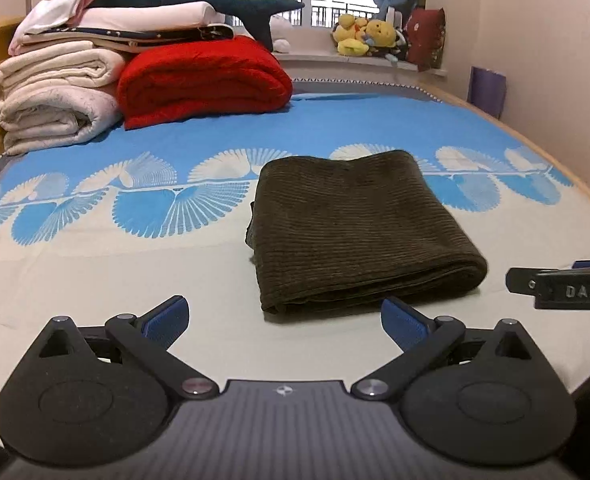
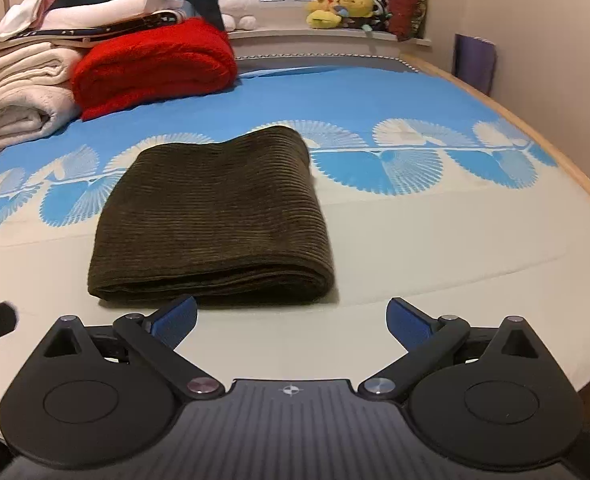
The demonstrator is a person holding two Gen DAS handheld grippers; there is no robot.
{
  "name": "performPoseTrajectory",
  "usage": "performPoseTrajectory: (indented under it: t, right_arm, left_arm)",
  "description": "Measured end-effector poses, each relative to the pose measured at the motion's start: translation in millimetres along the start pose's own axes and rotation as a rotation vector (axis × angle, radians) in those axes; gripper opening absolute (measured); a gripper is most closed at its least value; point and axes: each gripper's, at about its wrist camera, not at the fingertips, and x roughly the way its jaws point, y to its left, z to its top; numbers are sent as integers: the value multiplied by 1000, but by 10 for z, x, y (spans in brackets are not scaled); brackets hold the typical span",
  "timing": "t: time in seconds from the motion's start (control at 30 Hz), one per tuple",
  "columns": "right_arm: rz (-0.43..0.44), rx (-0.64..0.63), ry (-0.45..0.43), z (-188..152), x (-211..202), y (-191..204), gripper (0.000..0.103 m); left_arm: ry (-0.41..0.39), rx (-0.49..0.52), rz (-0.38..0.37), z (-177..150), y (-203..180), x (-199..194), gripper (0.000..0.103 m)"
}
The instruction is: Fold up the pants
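Note:
The dark olive corduroy pants (image 1: 359, 224) lie folded into a thick rectangle on the bed, also in the right wrist view as the pants (image 2: 215, 216). My left gripper (image 1: 285, 320) hovers just in front of their near edge, jaws wide open with nothing between the blue pads. My right gripper (image 2: 293, 318) stands open too, a little to the right of the pants' near fold, empty. A black finger of the right gripper (image 1: 559, 288) shows at the right edge of the left wrist view.
The bed sheet (image 1: 95, 264) is cream near me and blue with white fans farther off. A red blanket (image 1: 203, 80) and a stack of white bedding (image 1: 55, 96) sit at the back left. Plush toys (image 1: 371, 36) line the window sill. The bed's wooden edge (image 2: 555, 148) runs along the right.

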Motion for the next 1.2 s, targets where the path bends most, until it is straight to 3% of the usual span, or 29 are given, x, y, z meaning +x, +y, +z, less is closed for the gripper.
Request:
performPoseTrajectory:
  t: [0.2,0.47,1.2]
  right_arm:
    - [-3,-6,20,20,107,77,100]
    - [10,-43,19,40,165,133,101]
    - [0,-62,26,-5,167,151,100]
  left_arm:
    - [32,-56,-23,-9,-24,188,103]
    - [52,-57,-31,-40,-44,283,102]
    - [40,-47,-38,-64,-25,244,103]
